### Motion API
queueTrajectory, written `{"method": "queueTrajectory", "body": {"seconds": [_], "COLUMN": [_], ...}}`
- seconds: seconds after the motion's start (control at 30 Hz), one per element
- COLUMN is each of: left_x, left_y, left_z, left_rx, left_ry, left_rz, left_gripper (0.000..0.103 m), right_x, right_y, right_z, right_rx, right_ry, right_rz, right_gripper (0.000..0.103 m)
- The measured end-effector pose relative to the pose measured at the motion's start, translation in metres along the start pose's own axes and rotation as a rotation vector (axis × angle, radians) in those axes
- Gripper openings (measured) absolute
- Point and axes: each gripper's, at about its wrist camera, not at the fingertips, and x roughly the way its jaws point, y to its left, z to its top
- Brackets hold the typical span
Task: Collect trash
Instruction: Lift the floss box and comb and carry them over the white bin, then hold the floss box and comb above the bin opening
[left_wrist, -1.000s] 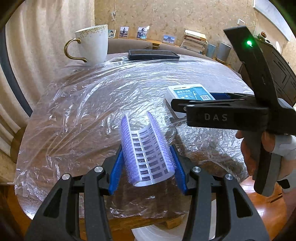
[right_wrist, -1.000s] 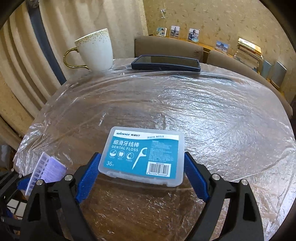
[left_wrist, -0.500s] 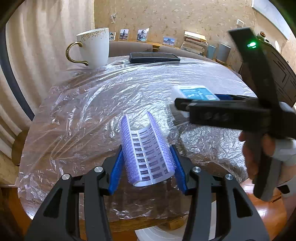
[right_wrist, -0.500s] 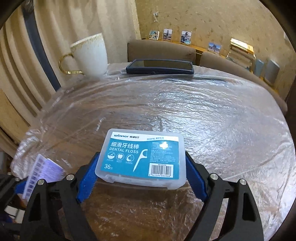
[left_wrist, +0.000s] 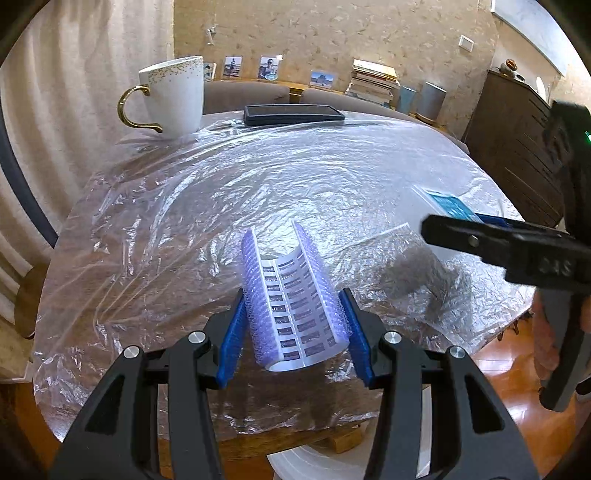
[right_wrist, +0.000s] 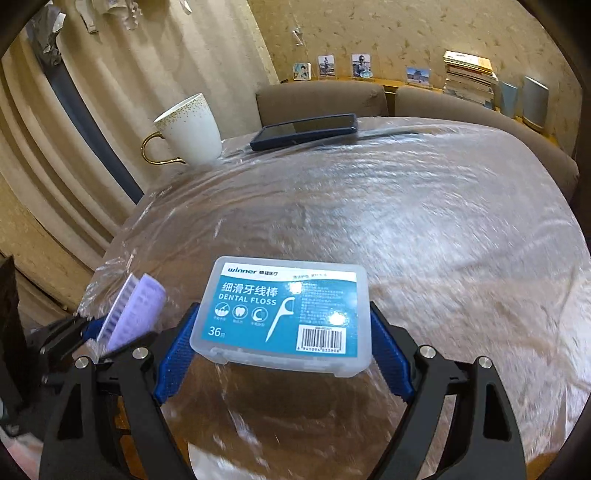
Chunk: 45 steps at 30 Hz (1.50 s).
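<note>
Left wrist view: left gripper (left_wrist: 293, 325) clenched on a bent purple blister sheet (left_wrist: 293, 295). Blue pads press both long edges; sheet bowed into a trough between the jaws, printed white face up, far end sticking out past the fingertips above the table (left_wrist: 155, 236). Table is wrapped in crinkled clear plastic film. Beyond the jaws, far left: white mug (left_wrist: 173, 98) with gold handle. Straight ahead at the far edge: dark phone (left_wrist: 293, 114) lying flat. Right of the jaws: right gripper (left_wrist: 476, 229) seen side-on, blurred, a hand (left_wrist: 550, 332) on its grip, a sliver of blue-labelled box at its tip.

Right wrist view: right gripper (right_wrist: 280, 343) grasping a clear dental floss box (right_wrist: 284, 314), blue label up, barcode toward the right jaw. Pads sit against both short ends; box lifted clear of the film, tilted slightly. Table surface ahead of the jaws is motion-blurred. Left of the jaws, near: the purple sheet in the other gripper. Ahead and left: mug; phone just right of it. Below the jaws, a pale round rim (right_wrist: 207, 461), partly hidden; cannot tell what it is.
</note>
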Motion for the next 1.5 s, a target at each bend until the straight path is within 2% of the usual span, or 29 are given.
{"method": "queueTrajectory", "body": {"seconds": [0.37, 0.83, 1.13, 1.5], "left_x": [-0.015, -0.045, -0.061, -0.072], "left_y": [-0.005, -0.012, -0.022, -0.042], "left_z": [-0.007, -0.028, -0.050, -0.081], "left_rx": [0.022, 0.065, 0.104, 0.170], "left_ry": [0.017, 0.024, 0.050, 0.120], "left_rz": [-0.089, -0.132, -0.146, -0.197], "left_gripper": [0.045, 0.044, 0.045, 0.045], "right_x": [-0.035, -0.068, -0.081, -0.085], "right_y": [-0.010, -0.006, 0.002, 0.004], "right_z": [-0.031, -0.067, -0.095, -0.127], "right_rx": [0.038, 0.031, 0.021, 0.013], "right_ry": [-0.015, -0.003, 0.046, 0.122], "right_rz": [0.002, 0.034, 0.038, 0.055], "right_gripper": [0.083, 0.083, 0.083, 0.083]}}
